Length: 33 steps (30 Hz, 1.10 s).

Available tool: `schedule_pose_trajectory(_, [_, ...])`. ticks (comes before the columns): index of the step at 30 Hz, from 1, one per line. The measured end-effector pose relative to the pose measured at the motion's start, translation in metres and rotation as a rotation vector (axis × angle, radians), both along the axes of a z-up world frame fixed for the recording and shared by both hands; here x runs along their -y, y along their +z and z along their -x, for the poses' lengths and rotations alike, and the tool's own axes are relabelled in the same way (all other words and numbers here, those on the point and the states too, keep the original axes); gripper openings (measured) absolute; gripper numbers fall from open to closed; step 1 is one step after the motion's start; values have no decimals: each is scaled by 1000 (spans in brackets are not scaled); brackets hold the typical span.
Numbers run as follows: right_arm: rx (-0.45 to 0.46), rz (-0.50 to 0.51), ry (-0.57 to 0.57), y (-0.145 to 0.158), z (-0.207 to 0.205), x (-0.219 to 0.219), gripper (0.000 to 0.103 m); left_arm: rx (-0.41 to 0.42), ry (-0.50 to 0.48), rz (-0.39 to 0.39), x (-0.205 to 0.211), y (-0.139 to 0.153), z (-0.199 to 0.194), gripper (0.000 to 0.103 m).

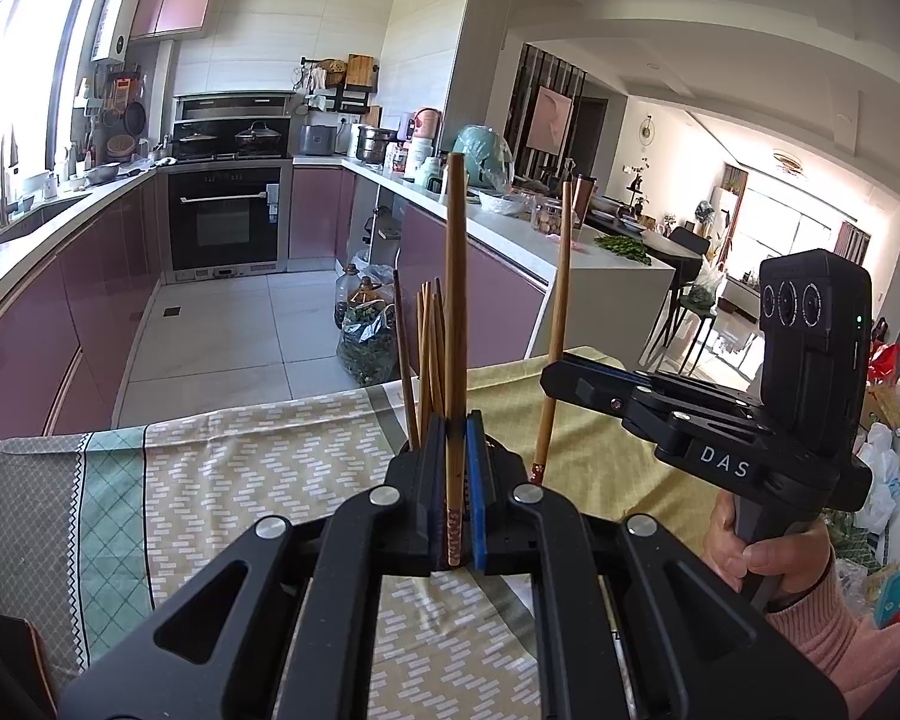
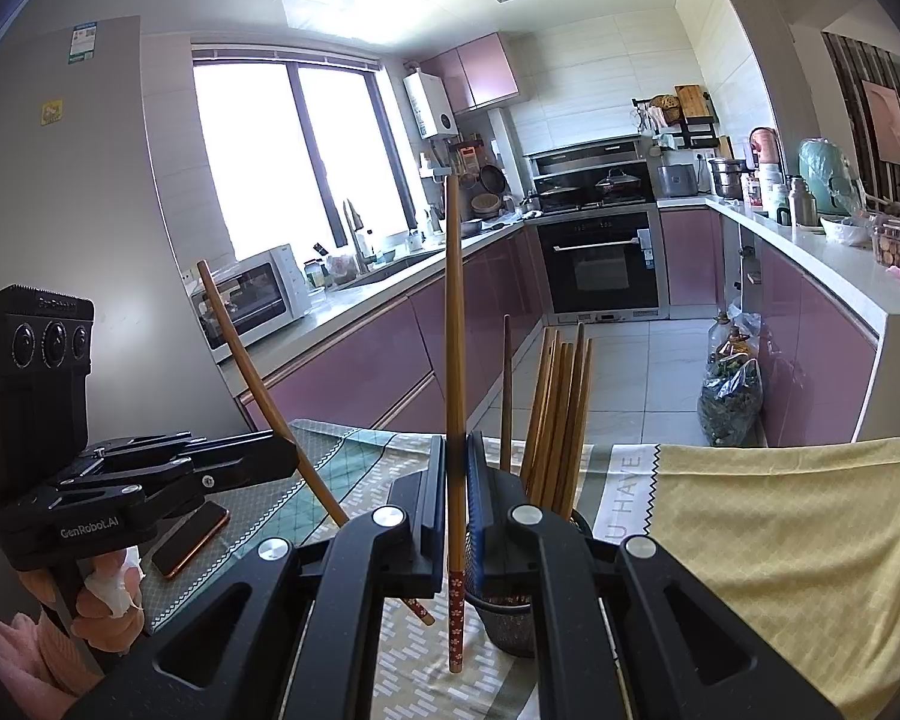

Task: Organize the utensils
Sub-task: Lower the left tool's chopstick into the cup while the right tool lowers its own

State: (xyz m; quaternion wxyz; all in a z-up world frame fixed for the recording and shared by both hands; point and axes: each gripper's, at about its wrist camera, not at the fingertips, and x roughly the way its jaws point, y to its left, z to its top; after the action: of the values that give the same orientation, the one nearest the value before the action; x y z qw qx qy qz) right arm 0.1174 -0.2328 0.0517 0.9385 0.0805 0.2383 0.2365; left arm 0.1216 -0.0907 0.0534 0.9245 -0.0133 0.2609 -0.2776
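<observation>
Bright daylight thru blown-out window (image 2: 288,156) — sharp pics, heavy fisheye bend, dark vignette at edges.

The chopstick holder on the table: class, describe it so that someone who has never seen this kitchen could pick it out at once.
Start at the table covered with a patterned cloth in green and yellow. Near the middle of the cloth, just behind the right gripper, stands a small dark mesh cup, the chopstick holder. It alone holds a bundle of wooden chopsticks standing upright; the flat phone nearby holds nothing.
</observation>
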Motion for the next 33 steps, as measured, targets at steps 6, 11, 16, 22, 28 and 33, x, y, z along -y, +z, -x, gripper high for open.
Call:
schedule_pose_trajectory(6, [1,-6,2,2,-2,0,6,4,-1,5,0,2,-2,7])
schedule_pose_trajectory(11, [9,-4,1,6,-5,-1,6,10,-5,10,0,6,-2,7])
schedule_pose_trajectory(16, [13,-4,-3,7,-7,-1,6,18,-6,14,1,9,-3,7])
schedule_pose_trajectory(22, [13,-5,-5,7,-9,-2,6,17,-6,14,1,10,-5,7])
schedule_pose_trajectory(28, [15,-10,-13,9,-11,-1,6,23,-6,12,1,13,-6,7])
schedule_pose_trajectory(33, [22,-3,-16,12,-15,-3,6,30,-6,10,1,16,-7,7])
